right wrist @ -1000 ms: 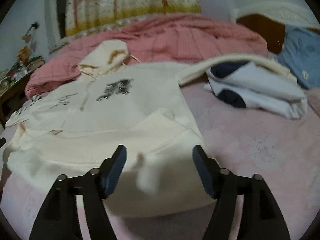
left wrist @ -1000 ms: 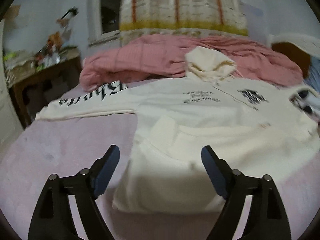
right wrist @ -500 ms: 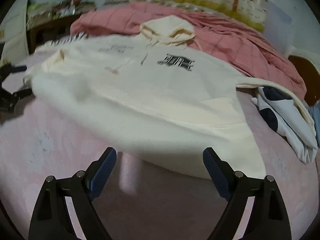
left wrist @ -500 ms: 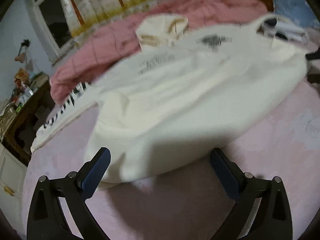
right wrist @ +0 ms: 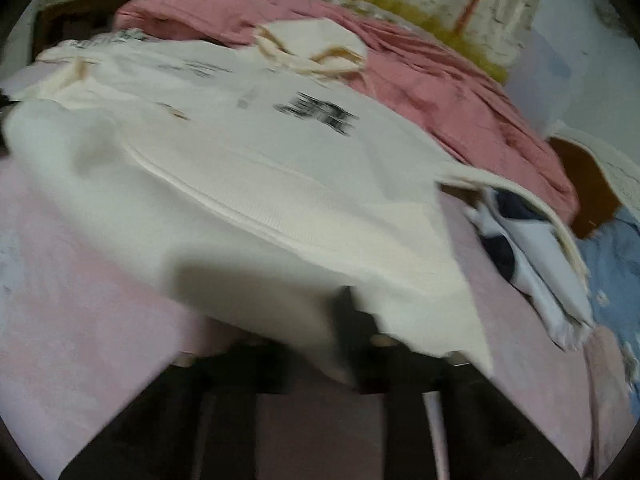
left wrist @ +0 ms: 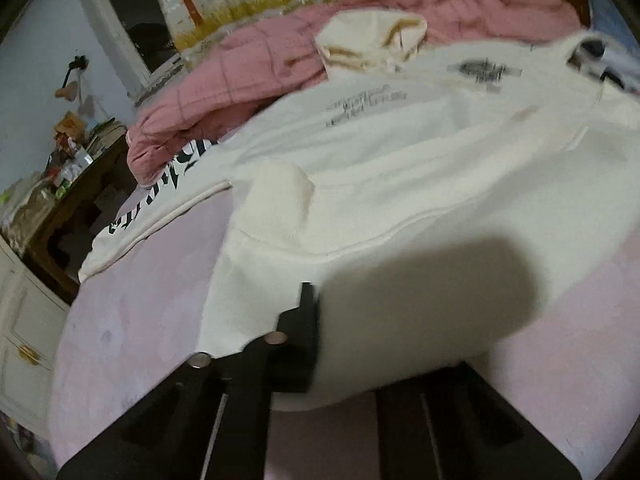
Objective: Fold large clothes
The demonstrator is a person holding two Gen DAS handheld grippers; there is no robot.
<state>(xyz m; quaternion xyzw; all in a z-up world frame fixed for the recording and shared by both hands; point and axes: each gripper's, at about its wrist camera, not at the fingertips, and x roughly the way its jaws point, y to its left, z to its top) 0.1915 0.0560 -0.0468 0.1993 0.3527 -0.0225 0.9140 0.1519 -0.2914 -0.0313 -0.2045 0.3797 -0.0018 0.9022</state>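
A cream hoodie [left wrist: 400, 160] with black print lies face up across the pink bed, its hood [left wrist: 372, 40] toward the far side. Its lettered sleeve [left wrist: 168, 184] stretches left. My left gripper [left wrist: 316, 316] is shut on the hoodie's bottom hem near the left corner; fabric hides one finger. In the right wrist view the hoodie [right wrist: 248, 152] drapes over my right gripper [right wrist: 352, 320]. Its jaws are closing, with the hem near the right corner pinched between them.
A rumpled pink quilt [left wrist: 260, 72] lies behind the hoodie. Folded white and dark clothes [right wrist: 532, 248] and a blue pillow [right wrist: 612, 276] sit at the right. A cluttered wooden desk [left wrist: 68, 200] and a white cabinet [left wrist: 24, 332] stand left of the bed [left wrist: 152, 300].
Both grippers dropped toward the hoodie's bottom hem and rolled. Their wide-open jaws came together on the hem, left and right.
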